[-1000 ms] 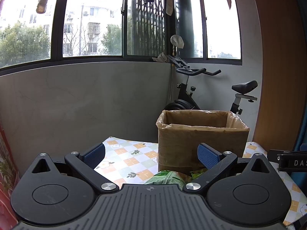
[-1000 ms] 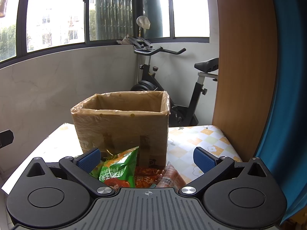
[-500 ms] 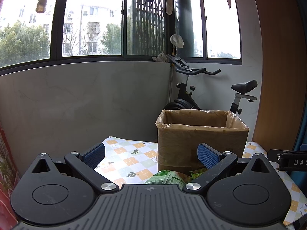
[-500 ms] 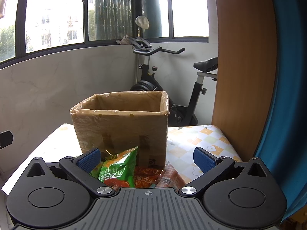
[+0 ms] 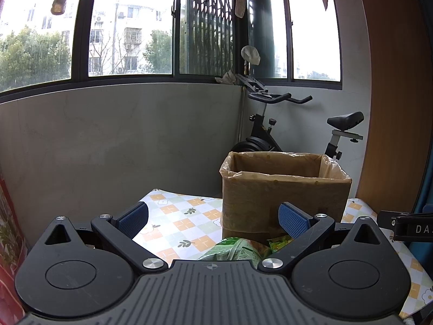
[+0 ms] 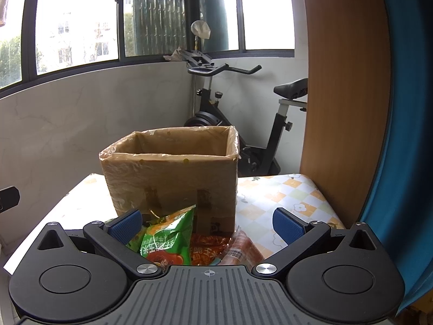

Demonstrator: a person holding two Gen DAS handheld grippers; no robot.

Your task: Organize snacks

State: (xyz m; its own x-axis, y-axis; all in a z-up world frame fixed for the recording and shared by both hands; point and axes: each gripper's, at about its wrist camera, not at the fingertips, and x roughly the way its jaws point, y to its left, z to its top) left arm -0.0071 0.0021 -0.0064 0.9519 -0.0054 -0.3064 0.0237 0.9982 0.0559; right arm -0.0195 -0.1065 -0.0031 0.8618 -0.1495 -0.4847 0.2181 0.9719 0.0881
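Observation:
A brown cardboard box lined with clear plastic point(image 5: 284, 192) point(image 6: 173, 178) stands open on the checkered table. Snack packets lie in front of it: a green packet point(image 6: 167, 239), an orange-red packet point(image 6: 207, 249) and a reddish wrapped pack point(image 6: 242, 247). In the left wrist view a pale green packet point(image 5: 235, 250) shows low between the fingers. My left gripper point(image 5: 213, 218) is open and empty, short of the box. My right gripper point(image 6: 207, 223) is open and empty above the packets.
The table point(image 5: 178, 219) has a flower-check cloth. An exercise bike point(image 6: 243, 124) stands behind the box by the window wall. A wooden panel point(image 6: 343, 94) and blue curtain point(image 6: 406, 135) stand at the right. The other gripper's tip point(image 5: 406, 227) shows at the right edge.
The right gripper has drifted slightly, so the box sits a touch more to the left. The left view is unchanged.

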